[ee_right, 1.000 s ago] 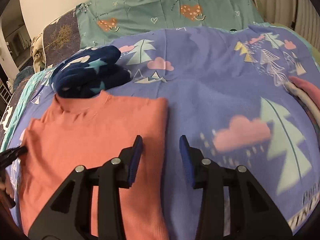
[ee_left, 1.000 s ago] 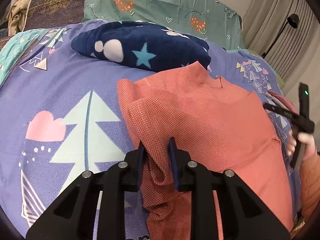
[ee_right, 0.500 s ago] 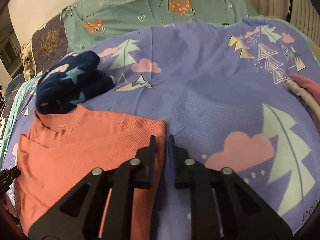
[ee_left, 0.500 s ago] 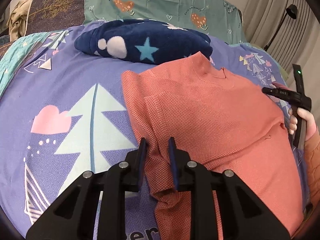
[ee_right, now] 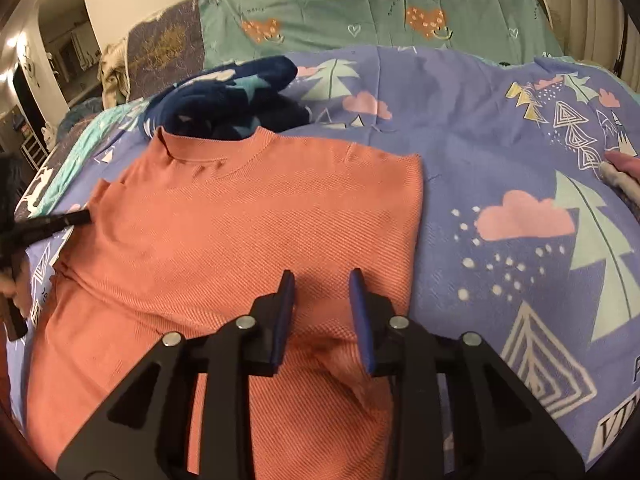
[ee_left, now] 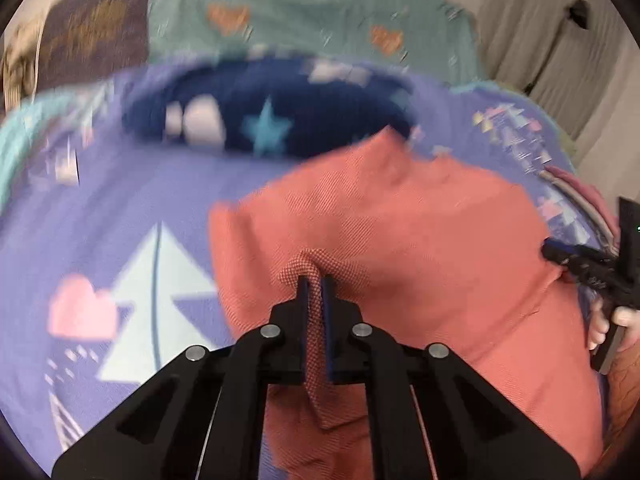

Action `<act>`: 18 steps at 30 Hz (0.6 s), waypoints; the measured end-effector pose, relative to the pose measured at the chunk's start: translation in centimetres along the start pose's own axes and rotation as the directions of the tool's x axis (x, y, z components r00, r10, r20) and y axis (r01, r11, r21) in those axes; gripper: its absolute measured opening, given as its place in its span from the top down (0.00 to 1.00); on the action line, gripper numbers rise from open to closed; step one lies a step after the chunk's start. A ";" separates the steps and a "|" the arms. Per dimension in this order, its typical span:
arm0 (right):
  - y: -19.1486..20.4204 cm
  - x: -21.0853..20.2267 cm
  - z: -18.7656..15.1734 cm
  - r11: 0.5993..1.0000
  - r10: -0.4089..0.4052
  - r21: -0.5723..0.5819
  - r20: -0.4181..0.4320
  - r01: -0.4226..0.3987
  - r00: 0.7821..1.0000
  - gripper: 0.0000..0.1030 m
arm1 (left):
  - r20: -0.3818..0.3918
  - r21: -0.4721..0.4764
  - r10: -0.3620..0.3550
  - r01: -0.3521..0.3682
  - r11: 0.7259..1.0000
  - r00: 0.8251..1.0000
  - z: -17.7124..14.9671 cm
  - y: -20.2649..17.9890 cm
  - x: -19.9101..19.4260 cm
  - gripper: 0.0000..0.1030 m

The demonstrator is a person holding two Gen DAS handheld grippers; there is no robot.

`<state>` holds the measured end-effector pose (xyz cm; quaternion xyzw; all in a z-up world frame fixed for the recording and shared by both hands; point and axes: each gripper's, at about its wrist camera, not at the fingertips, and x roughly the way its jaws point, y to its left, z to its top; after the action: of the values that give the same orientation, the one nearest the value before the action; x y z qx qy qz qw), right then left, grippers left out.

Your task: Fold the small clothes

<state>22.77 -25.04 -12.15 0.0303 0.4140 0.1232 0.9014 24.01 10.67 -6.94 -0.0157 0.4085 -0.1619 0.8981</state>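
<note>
Showed a coral knit top (ee_right: 248, 240) spread flat on a purple tree-print bedspread (ee_right: 500, 128), collar against a navy star-print fleece (ee_right: 236, 104), hem toward the cameras. Long axis: collar to hem, running away from both grippers. Left gripper (ee_left: 316, 284) clamped tight on a raised pinch of the top's folded-in left side, roughly midway between collar and hem; view blurred. Right gripper (ee_right: 322, 280) poised over the top's right half, just inside the right edge, jaws parting, bare fabric between them, pads not pressing. Judged: only the left side in hand, so the coming fold likely hinged on that pinch travelling across the top toward the right edge.
</note>
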 end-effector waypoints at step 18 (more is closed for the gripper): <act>1.1 -3.3 -1.6 1.000 -0.012 0.014 0.116 0.011 0.993 0.73 | -0.019 0.108 0.073 -0.070 0.992 0.997 -3.7 -2.3 -2.3 0.62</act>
<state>19.34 -24.89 -10.59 0.0409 0.3617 0.1133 0.9245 19.20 9.58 -7.39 0.0493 0.4097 -0.1516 0.8982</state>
